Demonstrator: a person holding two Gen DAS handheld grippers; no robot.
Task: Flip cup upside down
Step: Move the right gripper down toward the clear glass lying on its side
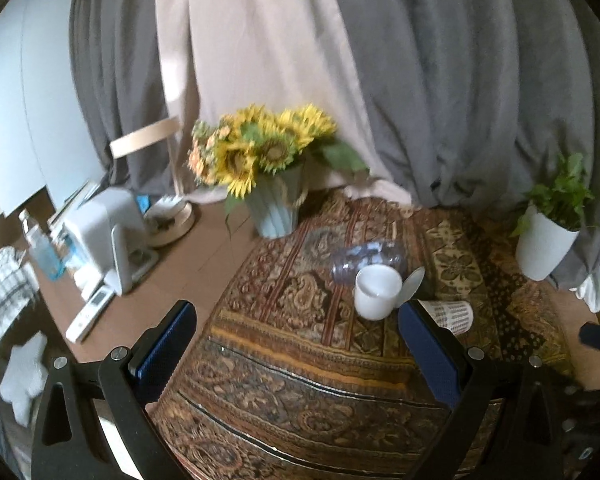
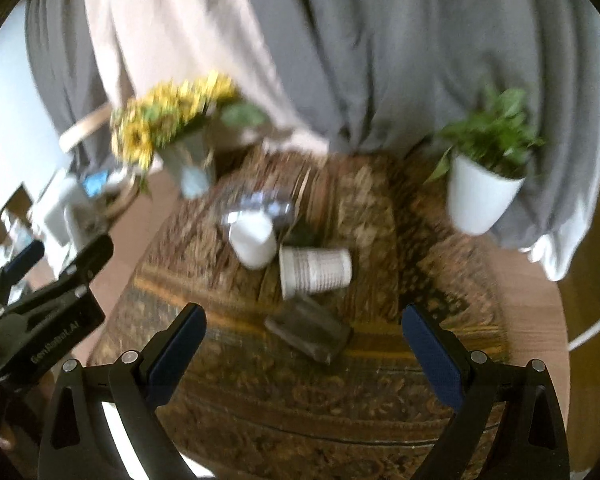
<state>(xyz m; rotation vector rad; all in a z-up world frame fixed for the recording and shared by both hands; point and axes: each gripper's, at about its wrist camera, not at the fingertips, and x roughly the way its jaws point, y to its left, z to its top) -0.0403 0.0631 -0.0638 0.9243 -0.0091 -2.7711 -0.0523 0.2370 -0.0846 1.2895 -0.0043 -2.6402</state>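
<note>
A white cup (image 1: 377, 293) stands upright on the patterned cloth (image 1: 300, 368), mouth up; it also shows in the right wrist view (image 2: 254, 242). A ribbed paper cup (image 2: 315, 271) lies on its side beside it, partly hidden behind my left finger in the left wrist view (image 1: 452, 314). My left gripper (image 1: 296, 340) is open and empty, short of the white cup. My right gripper (image 2: 304, 344) is open and empty, above a dark glass (image 2: 308, 330) lying on its side. The left gripper also appears at the left edge of the right wrist view (image 2: 44, 304).
A clear plastic bottle (image 1: 366, 256) lies behind the white cup. A sunflower vase (image 1: 274, 204) stands at the back left, a white potted plant (image 1: 546, 246) at the back right. A white appliance (image 1: 108, 236), a bottle (image 1: 40, 248) and a remote (image 1: 90, 314) sit on the left.
</note>
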